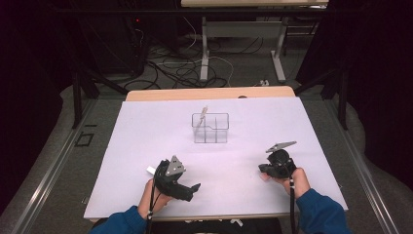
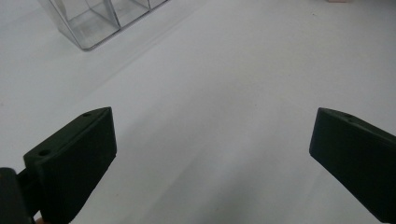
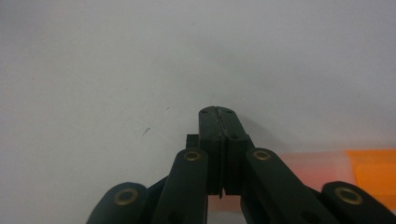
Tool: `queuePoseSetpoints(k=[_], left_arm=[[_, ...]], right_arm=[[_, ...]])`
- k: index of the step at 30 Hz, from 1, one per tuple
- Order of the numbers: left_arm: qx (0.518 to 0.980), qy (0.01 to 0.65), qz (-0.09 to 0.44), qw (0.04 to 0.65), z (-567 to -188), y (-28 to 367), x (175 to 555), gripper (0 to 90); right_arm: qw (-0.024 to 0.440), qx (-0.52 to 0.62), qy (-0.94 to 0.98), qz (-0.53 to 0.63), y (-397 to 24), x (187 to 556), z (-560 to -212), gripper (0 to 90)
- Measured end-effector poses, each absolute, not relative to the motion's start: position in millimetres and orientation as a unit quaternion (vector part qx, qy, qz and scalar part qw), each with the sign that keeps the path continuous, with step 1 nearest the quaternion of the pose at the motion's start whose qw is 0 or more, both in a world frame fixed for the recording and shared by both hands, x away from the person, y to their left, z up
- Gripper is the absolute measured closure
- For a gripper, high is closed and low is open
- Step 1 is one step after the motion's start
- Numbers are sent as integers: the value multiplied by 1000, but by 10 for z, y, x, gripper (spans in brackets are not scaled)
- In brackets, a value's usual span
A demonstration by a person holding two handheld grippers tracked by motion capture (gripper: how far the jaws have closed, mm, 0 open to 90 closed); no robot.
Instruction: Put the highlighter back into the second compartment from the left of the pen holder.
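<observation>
Two tools (image 1: 195,186) (image 1: 263,168), unlabelled clear organizer (image 1: 210,128)

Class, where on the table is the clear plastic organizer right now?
In the high view, the clear organizer stands at the middle of the white table, toward its far edge, beyond both grippers.

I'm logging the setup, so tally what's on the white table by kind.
Clear divided organizer: 1
Pale stick standing in the organizer: 1
Orange and translucent item by the right hand-held gripper: 1
Hand-held grippers: 2, left and right
Total: 5
</observation>
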State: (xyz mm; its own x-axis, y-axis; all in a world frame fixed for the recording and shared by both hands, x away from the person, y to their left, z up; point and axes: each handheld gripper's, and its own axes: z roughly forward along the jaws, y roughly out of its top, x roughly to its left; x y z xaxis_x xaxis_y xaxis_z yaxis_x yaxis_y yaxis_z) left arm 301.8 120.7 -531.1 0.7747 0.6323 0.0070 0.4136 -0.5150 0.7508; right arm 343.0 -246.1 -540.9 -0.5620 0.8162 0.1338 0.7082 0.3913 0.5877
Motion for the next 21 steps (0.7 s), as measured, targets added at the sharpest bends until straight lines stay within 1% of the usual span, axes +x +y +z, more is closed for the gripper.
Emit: queuePoseSetpoints(k=[21], left_arm=[[859,305,139,388,-5309,1201,3016,6]], right_arm=[[98,483,820,291,-2728,3174,-5390,900]])
